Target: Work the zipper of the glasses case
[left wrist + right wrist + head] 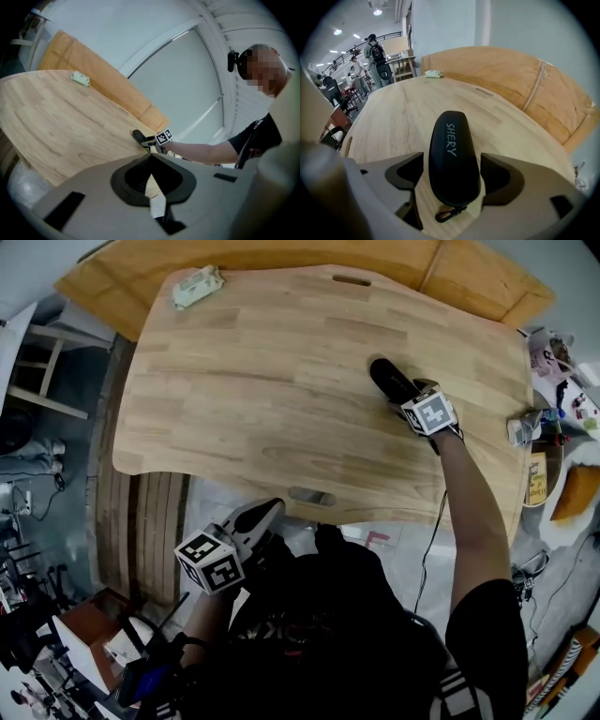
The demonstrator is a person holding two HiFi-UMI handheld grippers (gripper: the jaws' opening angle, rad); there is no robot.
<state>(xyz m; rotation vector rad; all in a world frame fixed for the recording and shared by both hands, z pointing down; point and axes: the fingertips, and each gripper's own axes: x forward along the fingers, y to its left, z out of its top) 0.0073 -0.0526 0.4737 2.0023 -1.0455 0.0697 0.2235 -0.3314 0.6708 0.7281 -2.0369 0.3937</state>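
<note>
A black zip-up glasses case (387, 378) marked SHERY lies on the right half of the wooden table (281, 390). My right gripper (401, 397) points steeply down over the case's near end. In the right gripper view the case (453, 150) sits between the two jaws, which stand wide on either side without pressing it. Its zipper pull (449, 214) hangs off the near end. My left gripper (264, 515) is shut and empty, held off the table's near edge. From the left gripper view the case (138, 136) shows far off.
A small green-and-white packet (197, 285) lies at the table's far left corner. The top has a slot at the back (352, 280) and one near the front edge (310, 495). A second board (469, 277) lies behind. Clutter (553, 418) sits right of the table.
</note>
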